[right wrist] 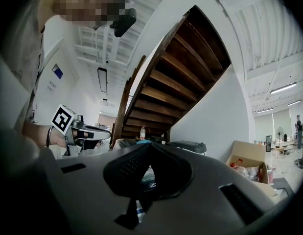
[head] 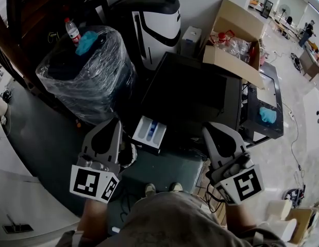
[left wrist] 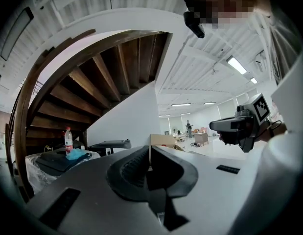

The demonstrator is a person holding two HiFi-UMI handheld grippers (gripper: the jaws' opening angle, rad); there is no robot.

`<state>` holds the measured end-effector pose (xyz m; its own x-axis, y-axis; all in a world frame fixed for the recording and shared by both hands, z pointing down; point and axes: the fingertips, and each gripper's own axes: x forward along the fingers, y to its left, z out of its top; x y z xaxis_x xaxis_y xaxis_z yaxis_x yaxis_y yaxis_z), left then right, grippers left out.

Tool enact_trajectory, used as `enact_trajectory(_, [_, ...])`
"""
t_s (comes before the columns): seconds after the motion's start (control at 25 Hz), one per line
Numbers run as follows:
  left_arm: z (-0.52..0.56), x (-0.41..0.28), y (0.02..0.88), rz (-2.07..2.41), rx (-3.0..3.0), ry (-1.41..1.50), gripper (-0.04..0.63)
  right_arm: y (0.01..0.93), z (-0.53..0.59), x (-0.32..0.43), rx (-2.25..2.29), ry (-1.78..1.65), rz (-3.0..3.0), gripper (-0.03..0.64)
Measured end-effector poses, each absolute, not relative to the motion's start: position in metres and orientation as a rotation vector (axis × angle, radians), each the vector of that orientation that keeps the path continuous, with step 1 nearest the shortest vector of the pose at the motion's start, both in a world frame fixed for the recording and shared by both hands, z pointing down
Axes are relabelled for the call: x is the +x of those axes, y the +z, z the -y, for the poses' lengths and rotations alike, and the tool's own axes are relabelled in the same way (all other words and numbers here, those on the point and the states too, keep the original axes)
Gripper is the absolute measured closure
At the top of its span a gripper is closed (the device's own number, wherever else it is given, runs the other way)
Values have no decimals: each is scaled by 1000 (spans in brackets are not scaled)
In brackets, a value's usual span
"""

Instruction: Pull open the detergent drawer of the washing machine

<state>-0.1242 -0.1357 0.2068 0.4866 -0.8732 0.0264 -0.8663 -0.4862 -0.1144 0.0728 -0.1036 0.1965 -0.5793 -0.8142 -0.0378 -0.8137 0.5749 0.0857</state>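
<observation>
In the head view, the dark-topped washing machine [head: 195, 99] stands just ahead of me. Its white detergent drawer [head: 149, 131] sticks out of the front at the left, and blue shows in one compartment. My left gripper [head: 116, 121] is held level just left of the drawer, apart from it, jaws shut and empty. My right gripper [head: 207, 127] hovers at the machine's front right edge, also shut and empty. The left gripper view has its own closed jaws [left wrist: 149, 153] and the right gripper [left wrist: 237, 126] beyond. The right gripper view has closed jaws [right wrist: 148, 145] and the left gripper [right wrist: 85, 131].
A plastic-wrapped bundle [head: 87, 73] with a water bottle [head: 72, 31] and a blue cloth on top stands left of the machine. Behind are a white-and-black appliance [head: 154, 24] and an open cardboard box [head: 236, 40]. A black frame [head: 267, 112] sits to the right. A wooden staircase [right wrist: 180, 67] rises overhead.
</observation>
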Motion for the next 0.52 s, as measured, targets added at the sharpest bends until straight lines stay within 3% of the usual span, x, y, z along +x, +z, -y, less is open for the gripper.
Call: enact_trajectory(0.52, [130,-124,211,-1534,-2659,-127,569,202,103,78,1469,-125,2738,586])
